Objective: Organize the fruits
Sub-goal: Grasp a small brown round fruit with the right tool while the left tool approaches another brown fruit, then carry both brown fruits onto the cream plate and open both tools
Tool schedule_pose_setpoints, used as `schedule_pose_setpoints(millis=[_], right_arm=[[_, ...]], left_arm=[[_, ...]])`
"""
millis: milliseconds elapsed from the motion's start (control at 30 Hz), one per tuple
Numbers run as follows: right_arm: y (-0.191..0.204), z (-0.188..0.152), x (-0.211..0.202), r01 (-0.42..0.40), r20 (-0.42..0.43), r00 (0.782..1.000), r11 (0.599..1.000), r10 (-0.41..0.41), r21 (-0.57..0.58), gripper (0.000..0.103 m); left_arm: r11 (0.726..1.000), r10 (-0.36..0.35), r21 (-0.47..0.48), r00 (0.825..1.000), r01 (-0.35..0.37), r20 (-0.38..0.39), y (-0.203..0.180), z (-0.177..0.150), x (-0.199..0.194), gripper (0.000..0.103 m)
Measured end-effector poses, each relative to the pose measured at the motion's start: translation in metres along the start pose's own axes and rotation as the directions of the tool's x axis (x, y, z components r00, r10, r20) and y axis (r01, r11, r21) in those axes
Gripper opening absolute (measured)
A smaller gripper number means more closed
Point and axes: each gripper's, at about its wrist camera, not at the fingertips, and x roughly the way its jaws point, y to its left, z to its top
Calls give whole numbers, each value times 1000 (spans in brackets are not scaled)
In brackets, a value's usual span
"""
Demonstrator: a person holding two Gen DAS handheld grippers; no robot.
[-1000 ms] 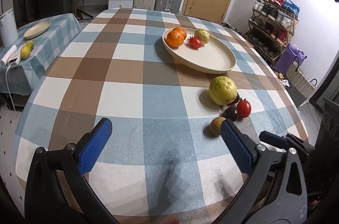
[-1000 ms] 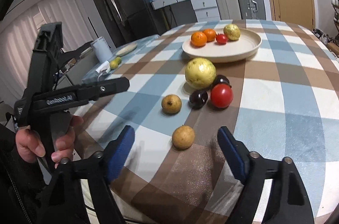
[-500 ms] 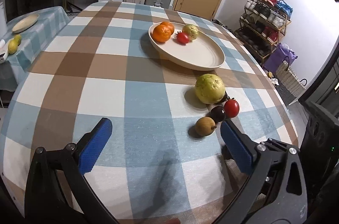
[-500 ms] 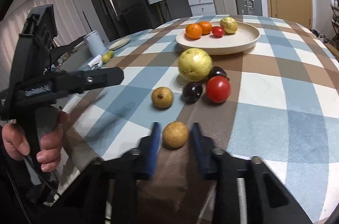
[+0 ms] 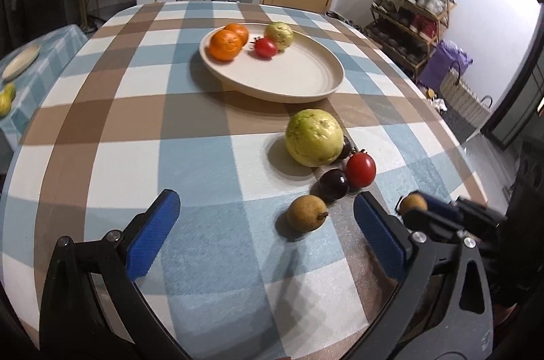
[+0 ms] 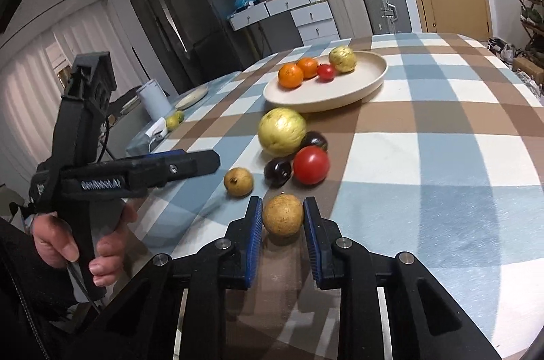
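Observation:
My right gripper (image 6: 283, 217) is shut on a small round brown fruit (image 6: 283, 219) near the table's front edge, its blue pads pressing both sides; that fruit (image 5: 412, 204) also shows in the left wrist view behind my left gripper's right finger. My left gripper (image 5: 265, 224) stands open above the cloth, nothing between its pads. A second brown fruit (image 5: 307, 212) lies just ahead of it. Beyond lie a dark plum (image 5: 334, 185), a red tomato (image 5: 360, 169) and a large yellow-green guava (image 5: 313, 137). The cream plate (image 5: 306, 77) holds two oranges (image 5: 224, 44), a tomato (image 5: 265, 47) and a small guava (image 5: 279, 35).
The checked tablecloth (image 5: 136, 138) covers a round table. A side table (image 5: 20, 77) at the left carries a small plate and yellow fruit. Suitcases, drawers and a door stand behind; a shoe rack (image 5: 411, 16) and basket are at the right.
My right gripper went from wide open to shut on the brown fruit. My left gripper moved forward and to the right, so the fruit cluster now sits closer in its view.

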Motion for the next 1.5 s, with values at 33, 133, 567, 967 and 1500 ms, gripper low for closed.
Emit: schedule_pose_setpoints(millis=[33, 133, 567, 967, 1500], right_arm=[[-1, 1, -2, 7, 6, 1000, 1000, -7, -2, 24], [-7, 4, -6, 21, 19, 1000, 1000, -21, -4, 24], [-24, 11, -15, 38, 41, 998, 999, -39, 26, 24], [-17, 13, -14, 40, 36, 999, 999, -41, 6, 24], [-19, 52, 1, 7, 44, 999, 1000, -8, 12, 24]], left_arm=[[1000, 2, 12, 1000, -2, -5, -3, 0, 2, 102], [999, -13, 43, 1000, 14, -25, -10, 0, 9, 101], [990, -121, 55, 988, 126, -96, -13, -2, 24, 50], [979, -186, 66, 978, 193, -96, -11, -1, 19, 24], [980, -196, 19, 981, 196, -8, 16, 51, 8, 24]])
